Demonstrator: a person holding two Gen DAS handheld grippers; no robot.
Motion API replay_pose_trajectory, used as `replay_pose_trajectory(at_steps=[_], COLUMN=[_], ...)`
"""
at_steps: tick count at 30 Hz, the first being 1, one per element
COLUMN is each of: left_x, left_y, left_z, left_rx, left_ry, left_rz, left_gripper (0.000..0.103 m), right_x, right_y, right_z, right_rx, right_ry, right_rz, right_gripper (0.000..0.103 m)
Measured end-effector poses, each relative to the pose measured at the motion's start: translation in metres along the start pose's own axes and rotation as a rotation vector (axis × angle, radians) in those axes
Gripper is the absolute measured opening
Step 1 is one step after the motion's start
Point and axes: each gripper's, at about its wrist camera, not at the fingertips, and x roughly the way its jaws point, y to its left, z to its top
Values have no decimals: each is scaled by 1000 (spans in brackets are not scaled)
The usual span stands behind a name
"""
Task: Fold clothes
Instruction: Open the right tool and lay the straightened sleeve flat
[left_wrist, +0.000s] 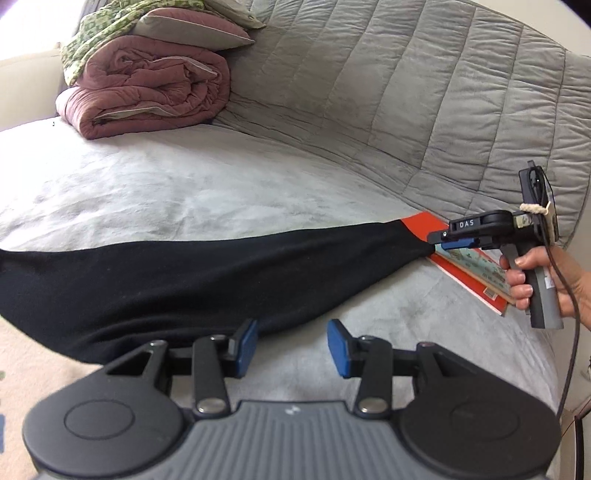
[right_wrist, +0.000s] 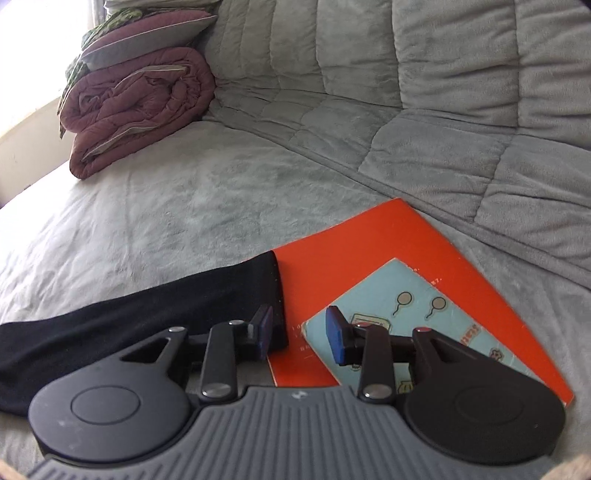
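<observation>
Grey bed: black garment spread flat, its end overlapping orange book; left gripper and right gripper both released, empty.

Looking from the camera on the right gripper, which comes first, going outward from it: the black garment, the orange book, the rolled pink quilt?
From the right gripper, in its own wrist view:
1. Black garment: its edge lies right at the left fingertip.
2. Orange book: just ahead and to the right, under a smaller blue book.
3. Rolled pink quilt: far off at upper left, against the grey sofa back.
</observation>
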Motion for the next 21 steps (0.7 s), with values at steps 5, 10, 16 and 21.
replay_pose_trajectory(at_steps=[5, 10, 16, 21], left_x=[-27, -41, -42, -49], left_y=[20, 42, 49, 43], left_z=[-10, -27, -27, -37], left_rx=[-16, -67, -69, -22], left_ry=[-7, 7, 6, 15], left_rz=[80, 174, 233, 237], left_gripper=[45, 45, 45, 46], right_x=[-15, -30, -21, -23], right_y=[29, 65, 111, 133], right_z=[-3, -7, -31, -45], right_rx=[-19, -58, -2, -20], right_ry=[27, 79, 218, 236], right_rz=[84, 203, 328, 300], right_gripper=[38, 41, 41, 41])
